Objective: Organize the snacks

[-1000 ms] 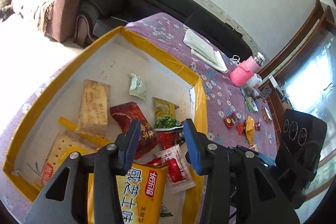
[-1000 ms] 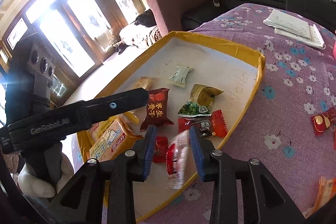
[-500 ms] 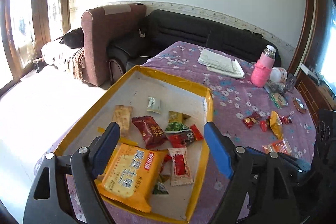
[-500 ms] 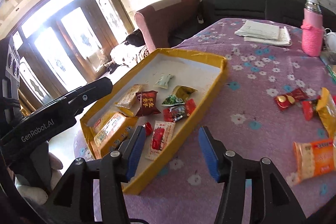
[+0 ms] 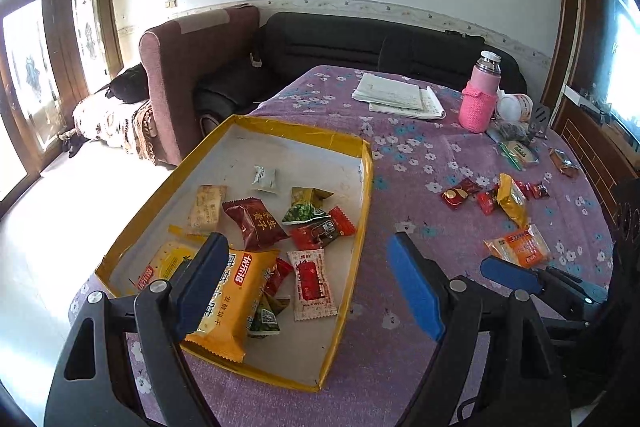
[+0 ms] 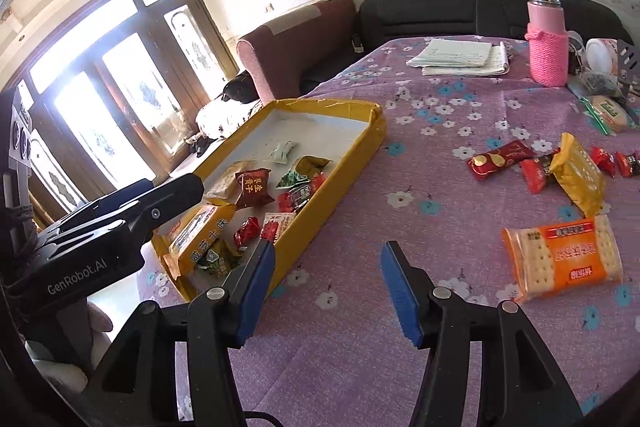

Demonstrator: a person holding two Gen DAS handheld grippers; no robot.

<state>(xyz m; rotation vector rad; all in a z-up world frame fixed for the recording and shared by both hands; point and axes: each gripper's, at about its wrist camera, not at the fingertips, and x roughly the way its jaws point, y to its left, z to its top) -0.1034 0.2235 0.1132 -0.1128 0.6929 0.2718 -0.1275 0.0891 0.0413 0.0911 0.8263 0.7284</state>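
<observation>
Left tongs (image 5: 308,283) apart, empty, above near end of yellow tray (image 5: 362,227), likely freed for next pick. Right tongs (image 6: 328,291) apart, empty over bench (image 6: 360,367); orange cracker pack (image 6: 564,255) just right, probable next target.

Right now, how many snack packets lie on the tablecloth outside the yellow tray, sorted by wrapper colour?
Red packets: 4
Gold packet: 1
Orange cracker pack: 1
Green-trimmed cracker pack: 1
Brown packet: 1
Total: 8
The dark bag beside the pink bottle is too unclear to count.
</observation>
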